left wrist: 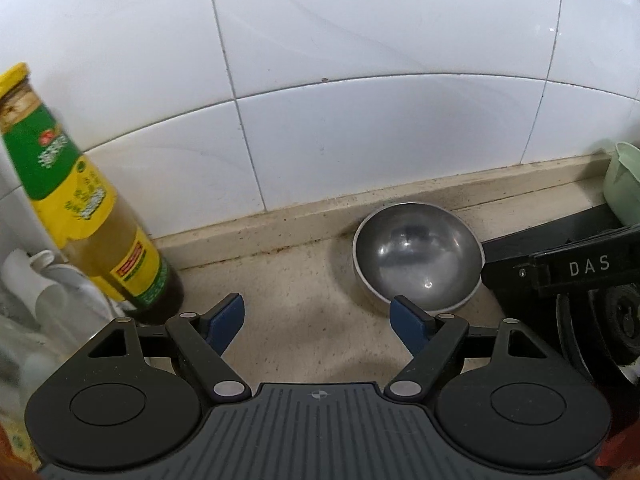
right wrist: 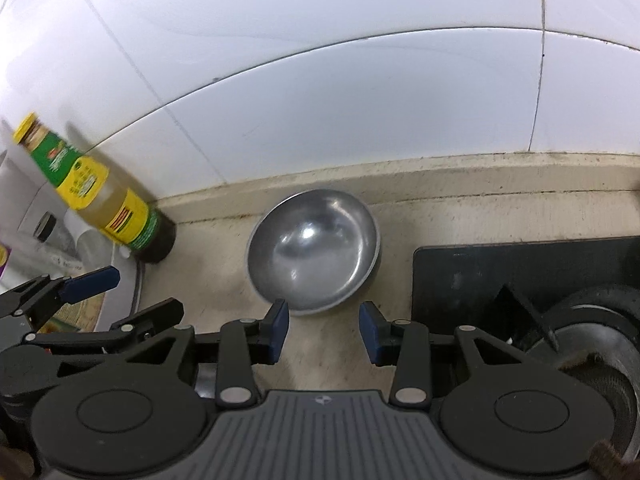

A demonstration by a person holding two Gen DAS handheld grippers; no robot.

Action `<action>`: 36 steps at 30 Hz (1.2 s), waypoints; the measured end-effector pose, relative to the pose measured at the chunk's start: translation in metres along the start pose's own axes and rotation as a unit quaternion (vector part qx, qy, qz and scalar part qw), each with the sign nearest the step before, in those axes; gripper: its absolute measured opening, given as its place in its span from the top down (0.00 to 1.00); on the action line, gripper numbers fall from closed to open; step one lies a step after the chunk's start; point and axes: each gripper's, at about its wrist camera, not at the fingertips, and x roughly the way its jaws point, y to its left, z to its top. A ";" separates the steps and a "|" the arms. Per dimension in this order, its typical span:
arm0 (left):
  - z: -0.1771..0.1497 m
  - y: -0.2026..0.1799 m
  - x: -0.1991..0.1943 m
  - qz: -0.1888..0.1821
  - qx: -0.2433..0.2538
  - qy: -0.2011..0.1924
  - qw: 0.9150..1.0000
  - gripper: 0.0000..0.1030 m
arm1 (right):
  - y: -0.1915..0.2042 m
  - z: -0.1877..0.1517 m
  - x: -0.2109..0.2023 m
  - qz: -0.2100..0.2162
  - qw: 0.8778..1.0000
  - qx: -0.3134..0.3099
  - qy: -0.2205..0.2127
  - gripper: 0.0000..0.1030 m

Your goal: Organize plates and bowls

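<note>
An empty steel bowl sits on the beige counter by the tiled wall; it also shows in the right wrist view. My left gripper is open and empty, low over the counter, with the bowl just beyond its right finger. My right gripper is open and empty, its fingertips just short of the bowl's near rim. The left gripper also appears at the left edge of the right wrist view.
A yellow-and-green labelled oil bottle stands at the left by the wall, also in the right wrist view. A black stove with a burner lies at the right. A pale green container stands at the far right.
</note>
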 end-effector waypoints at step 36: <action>0.018 -0.017 0.094 -0.019 0.038 0.070 0.997 0.19 | -0.024 0.027 0.070 0.012 0.999 0.030 0.034 0.61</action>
